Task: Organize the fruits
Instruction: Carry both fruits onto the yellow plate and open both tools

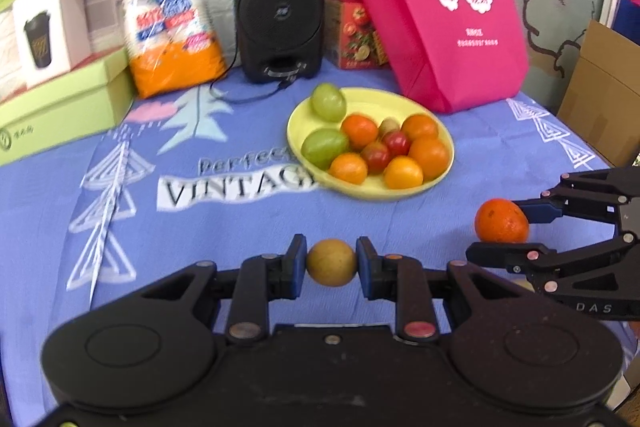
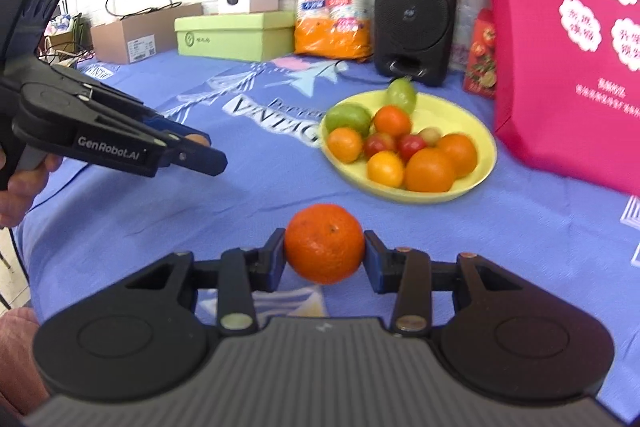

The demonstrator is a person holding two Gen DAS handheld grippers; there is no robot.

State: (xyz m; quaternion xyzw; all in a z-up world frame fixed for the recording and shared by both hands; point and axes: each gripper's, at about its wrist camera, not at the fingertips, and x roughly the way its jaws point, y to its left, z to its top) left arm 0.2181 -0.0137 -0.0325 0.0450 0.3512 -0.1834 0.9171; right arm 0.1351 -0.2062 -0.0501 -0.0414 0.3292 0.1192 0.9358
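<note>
A: What is held, and where is it seen?

B: The left gripper (image 1: 331, 263) is clenched on a small tan fruit (image 1: 331, 262), low in the centre of the left wrist view; the right gripper (image 2: 324, 251) is clenched on a mandarin (image 2: 324, 243), low in the centre of the right wrist view; both fruits appear to be carried above the blue cloth (image 1: 240, 227).

A: And the destination?

B: Presumably the yellow plate (image 1: 400, 103), seen just above mid-frame; it is already crowded with oranges, green fruits and small red ones; bare rim is left mainly at the upper right of the plate.

A: How should the placing be done well?

B: One fruit should be set down at a time, so that the two grippers are not crossed over the plate; each fruit should be lowered until contact is made before the jaws are eased apart; round fruit is likely to roll, so a hollow between neighbours is preferred; the pink bag (image 1: 440, 7) beside the plate should be kept clear.
</note>
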